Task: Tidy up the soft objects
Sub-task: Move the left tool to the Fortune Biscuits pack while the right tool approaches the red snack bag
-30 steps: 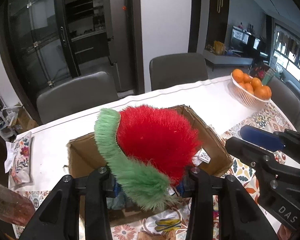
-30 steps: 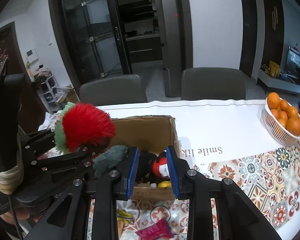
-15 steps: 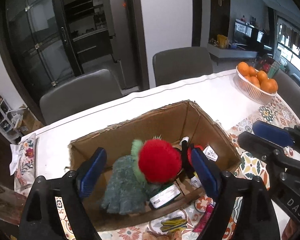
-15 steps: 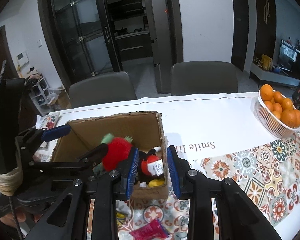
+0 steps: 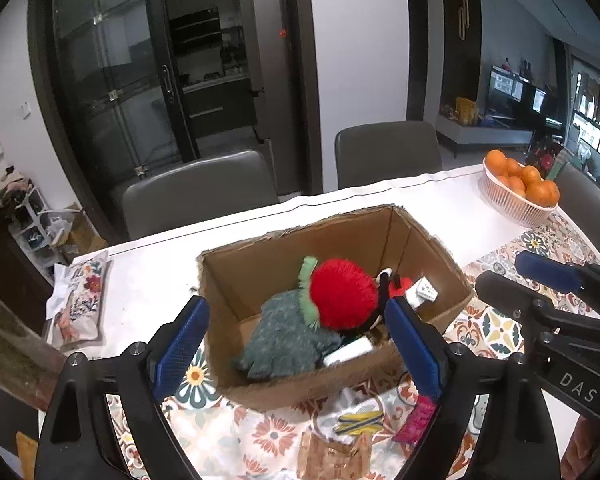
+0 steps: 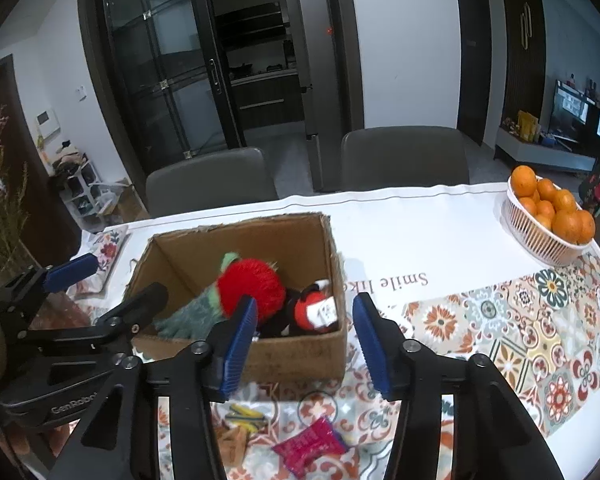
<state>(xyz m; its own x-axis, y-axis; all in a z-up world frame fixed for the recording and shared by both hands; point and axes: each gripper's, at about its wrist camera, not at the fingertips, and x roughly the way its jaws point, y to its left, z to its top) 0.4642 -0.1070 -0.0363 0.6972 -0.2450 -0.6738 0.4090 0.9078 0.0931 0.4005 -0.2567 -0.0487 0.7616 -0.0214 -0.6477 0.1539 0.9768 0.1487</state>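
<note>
Left gripper (image 5: pixel 296 344): jaws opening, spread wide, gripping nothing, hovering over the near edge of the cardboard box (image 5: pixel 392 224). Right gripper (image 6: pixel 304 344): jaws opening, partly apart, also gripping nothing, just off the box's near right corner. Red fuzzy plush (image 5: pixel 342 294) with green fringe is lying inside the box, resting against a teal-grey plush (image 5: pixel 288 340); a red-and-black plush with a white tag (image 6: pixel 312 308) is sitting beside it. Pink packet (image 6: pixel 310 446) is lying on the patterned cloth, in front of the box.
</note>
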